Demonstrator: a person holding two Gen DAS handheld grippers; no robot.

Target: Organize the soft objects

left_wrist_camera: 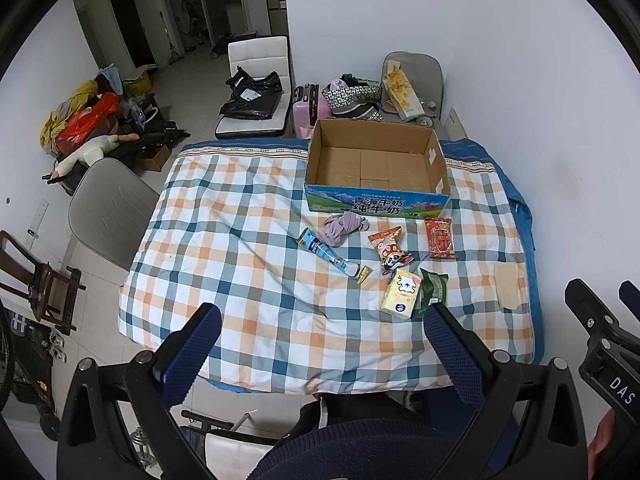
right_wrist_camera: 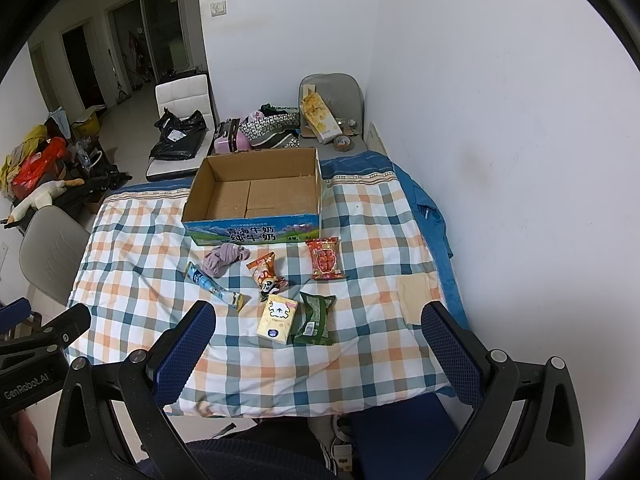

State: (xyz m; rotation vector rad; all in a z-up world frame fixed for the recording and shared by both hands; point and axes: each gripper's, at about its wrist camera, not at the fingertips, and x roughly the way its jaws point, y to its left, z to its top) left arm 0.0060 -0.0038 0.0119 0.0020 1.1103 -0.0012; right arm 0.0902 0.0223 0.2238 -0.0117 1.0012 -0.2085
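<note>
Cardboard box (left_wrist_camera: pixel 376 164) on checked quilt (left_wrist_camera: pixel 240 248), purple cloth (left_wrist_camera: pixel 344 229) beside snack packets, both grippers' jaws wide, holding nothing

Desk under a checked quilt (left_wrist_camera: pixel 248 240); on it an open cardboard box (left_wrist_camera: pixel 376 196), purple cloth (left_wrist_camera: pixel 344 228), blue tube (left_wrist_camera: pixel 332 258), snack packets (left_wrist_camera: pixel 440 237), tissue pack (left_wrist_camera: pixel 401 292)

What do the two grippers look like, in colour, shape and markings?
Both the left gripper and the right gripper have black angular frames with silver bolts and flat fingers with dark blue dotted pads. White lettering marks their bodies: "GenRobot.AI" and "DAS". No cables are visible.
</note>
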